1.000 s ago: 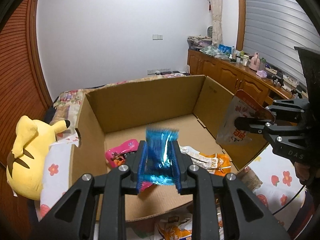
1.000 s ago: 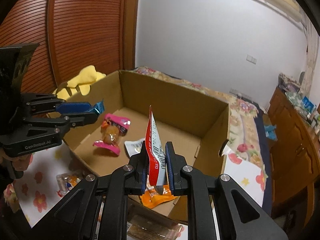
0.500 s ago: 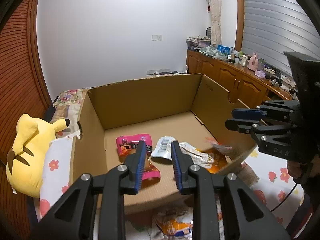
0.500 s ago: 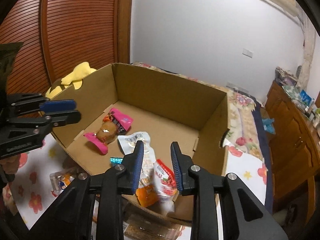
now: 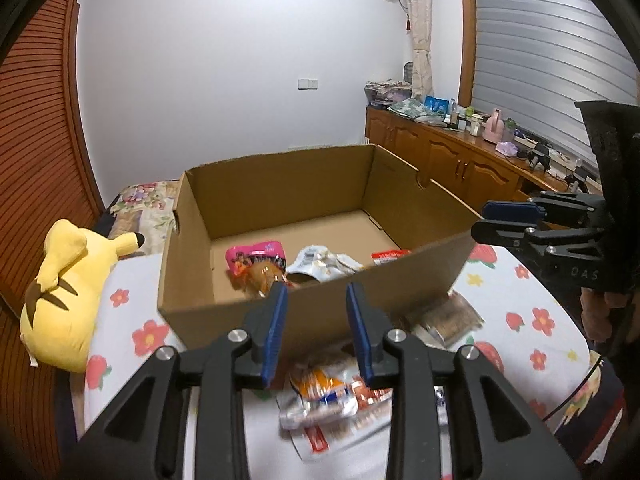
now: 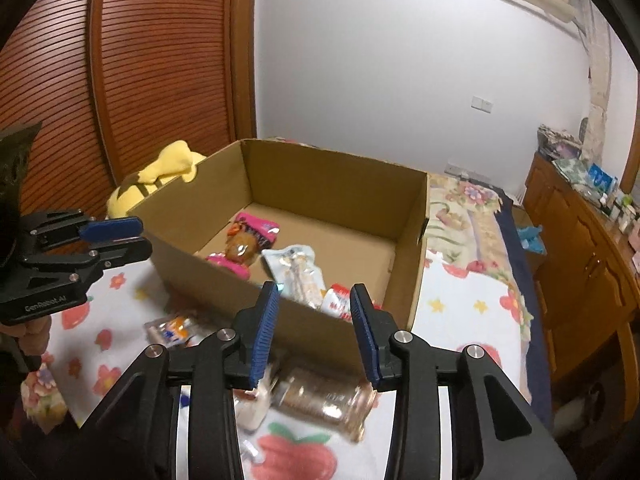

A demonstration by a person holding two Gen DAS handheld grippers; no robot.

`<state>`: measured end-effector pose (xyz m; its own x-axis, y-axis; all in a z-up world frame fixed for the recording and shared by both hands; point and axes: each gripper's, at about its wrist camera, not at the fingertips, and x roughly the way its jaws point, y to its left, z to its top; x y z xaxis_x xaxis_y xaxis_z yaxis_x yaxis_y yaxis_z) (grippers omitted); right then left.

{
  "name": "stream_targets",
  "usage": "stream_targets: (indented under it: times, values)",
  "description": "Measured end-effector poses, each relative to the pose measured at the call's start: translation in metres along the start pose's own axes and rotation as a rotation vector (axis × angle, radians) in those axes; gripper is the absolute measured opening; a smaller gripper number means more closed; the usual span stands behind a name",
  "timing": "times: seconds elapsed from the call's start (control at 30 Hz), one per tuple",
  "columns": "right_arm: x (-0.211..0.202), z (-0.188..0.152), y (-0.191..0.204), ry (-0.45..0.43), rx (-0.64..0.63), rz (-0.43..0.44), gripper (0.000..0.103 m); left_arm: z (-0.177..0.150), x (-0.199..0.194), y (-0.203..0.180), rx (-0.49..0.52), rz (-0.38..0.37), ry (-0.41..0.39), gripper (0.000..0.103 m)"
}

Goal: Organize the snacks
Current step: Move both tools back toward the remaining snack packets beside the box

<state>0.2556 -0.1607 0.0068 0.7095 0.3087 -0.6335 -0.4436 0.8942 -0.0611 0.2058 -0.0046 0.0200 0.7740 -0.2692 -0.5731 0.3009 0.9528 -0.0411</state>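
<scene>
- I judge the step in hand as the fetching of the next snack: both grippers hang empty before the cardboard box (image 5: 312,312), above the packets that lie loose on the flowered cloth (image 5: 532,320)
- My left gripper (image 5: 316,332) has its jaws spread apart and holds nothing; under it, toward 6 o'clock, lies an orange and silver packet (image 5: 320,396), blurred
- My right gripper (image 6: 314,328) is also spread and empty; just below it, at 6 o'clock, lies a clear packet with brown contents (image 6: 324,400)
- In the box I see already a pink packet (image 5: 256,260) at 10 o'clock from the left gripper, a pale blue-white packet (image 6: 296,272) beside it, and a red and white packet (image 6: 338,304) near the front wall
- The next move calls, I think, for lowering each gripper to its packet, closing on a thin edge, then lifting over the front wall
- The front wall of the box stands between the loose packets and the inside, so the lift must clear it; the film is slippery and can slide out of the pads
- A yellow plush toy (image 5: 68,284) lies at 9 o'clock of the box, apart from it; a wooden cabinet (image 5: 452,160) with small things on top stands at 2 o'clock, not in my way
</scene>
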Motion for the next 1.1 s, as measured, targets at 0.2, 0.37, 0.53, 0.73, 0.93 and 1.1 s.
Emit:
stream_targets:
  times: [0.2,0.37,0.53,0.73,0.93,1.1]
  values:
    - [-0.018,-0.02,0.015,0.002,0.007,-0.001,0.049,-0.021,-0.018,-0.007,0.0,-0.002,0.004,0.031]
    - [-0.024,-0.036,0.024,0.013,0.016,0.011,0.052,-0.037,-0.027,-0.012,0.005,-0.004,0.016,0.035]
    - [-0.026,-0.048,0.034,0.031,0.007,0.024,0.054,-0.045,-0.03,-0.015,0.019,-0.004,0.026,0.039]
    - [-0.021,-0.062,0.043,0.052,0.009,0.036,0.063,-0.055,-0.035,-0.015,0.008,0.009,0.017,0.048]
    - [-0.007,-0.079,0.048,0.097,0.015,0.05,0.065,-0.072,-0.033,-0.014,0.012,0.013,0.041,0.051]
    - [0.006,-0.093,0.051,0.135,0.021,0.063,0.065,-0.089,-0.028,-0.013,0.012,0.008,0.067,0.053]
